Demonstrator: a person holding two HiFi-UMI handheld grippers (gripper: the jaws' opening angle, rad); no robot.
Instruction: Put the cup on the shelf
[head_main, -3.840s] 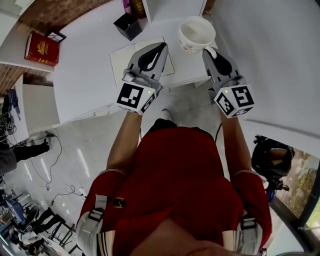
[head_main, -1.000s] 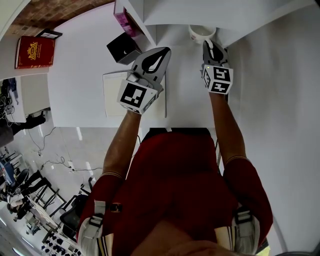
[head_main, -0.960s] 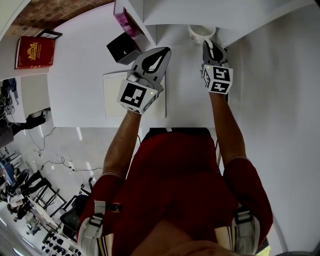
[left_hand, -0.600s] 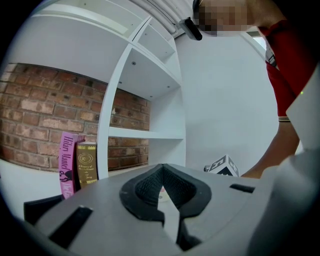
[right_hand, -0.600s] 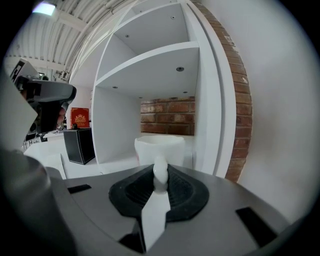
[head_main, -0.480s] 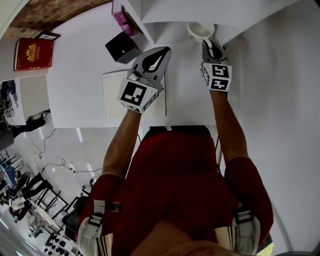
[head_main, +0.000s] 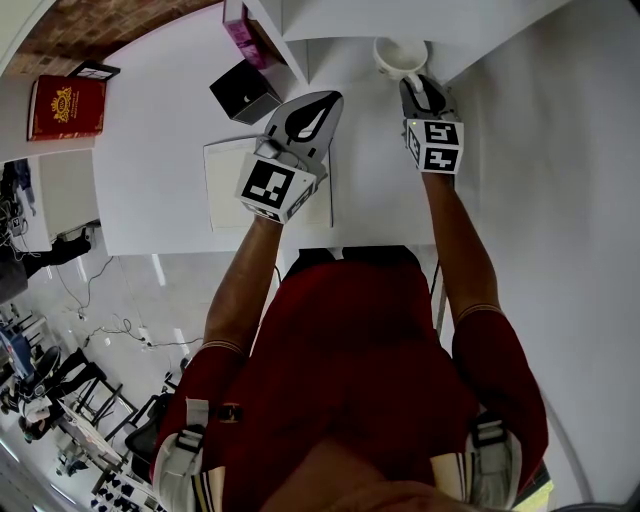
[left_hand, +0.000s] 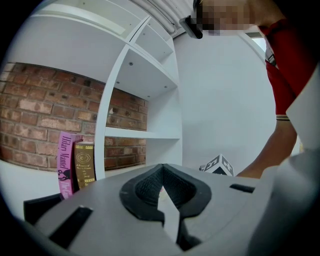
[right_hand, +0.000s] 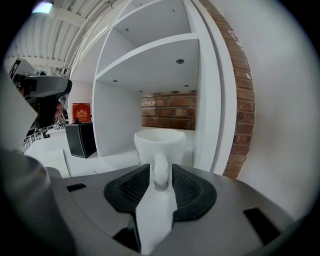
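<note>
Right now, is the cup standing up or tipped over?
Standing up. The cup sits on the shelf with its rim level on top. Its handle is between the opening jaws of the right gripper.

The right gripper (right_hand: 161, 176) is opening its jaws around the cup (right_hand: 160, 144) handle between them. The cup, earlier carried above the table edge, is now sitting in the shelf (right_hand: 150, 55) just ahead.
</note>
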